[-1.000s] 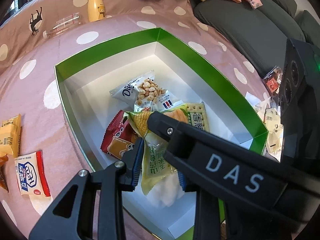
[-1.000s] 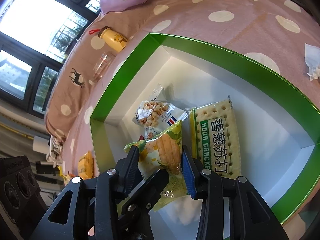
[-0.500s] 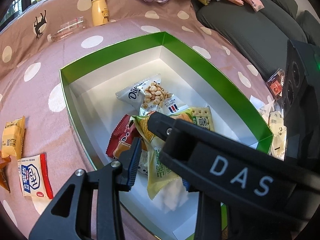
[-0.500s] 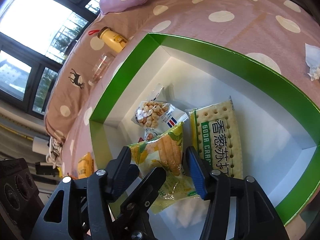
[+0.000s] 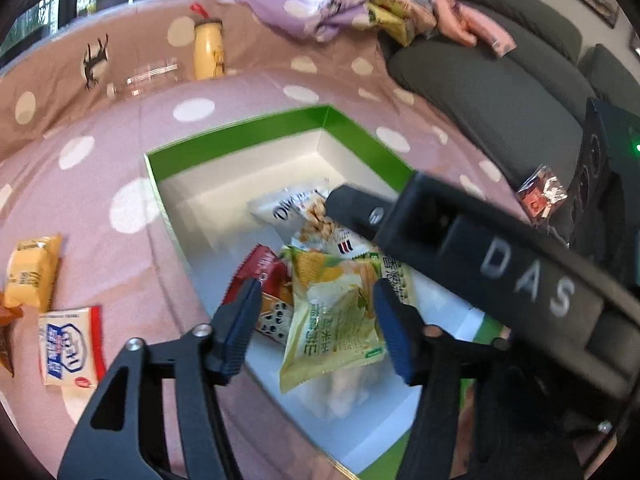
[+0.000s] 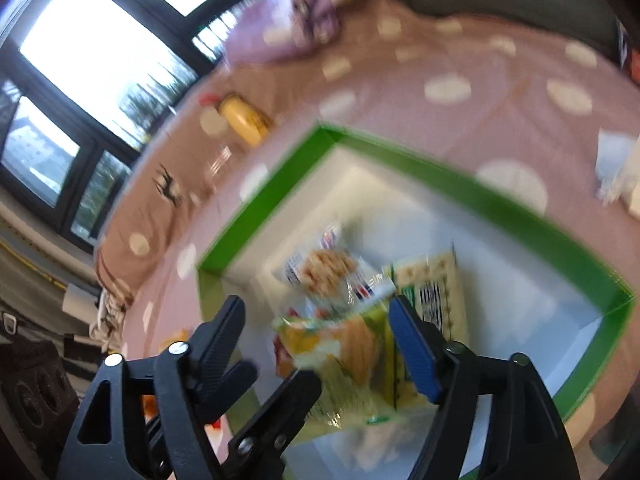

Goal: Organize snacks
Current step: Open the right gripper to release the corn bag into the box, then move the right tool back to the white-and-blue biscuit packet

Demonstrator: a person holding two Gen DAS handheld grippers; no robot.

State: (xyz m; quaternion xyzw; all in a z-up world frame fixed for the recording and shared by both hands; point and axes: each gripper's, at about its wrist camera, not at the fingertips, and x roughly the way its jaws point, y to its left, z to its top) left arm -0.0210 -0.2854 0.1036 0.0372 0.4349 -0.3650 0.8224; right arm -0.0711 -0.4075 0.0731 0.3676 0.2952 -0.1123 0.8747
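While both fingers' gaps widening, corn snack packet (image 5: 336, 316) lies released in green box (image 5: 248, 136).

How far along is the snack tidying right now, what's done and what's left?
Done: the corn snack packet lies in the green box with the red packet, peanut bag and soda crackers. In hand: nothing; the left gripper and right gripper are opening, pads clear of it. Left: the yellow packet and blue-and-white packet on the spotted cover.
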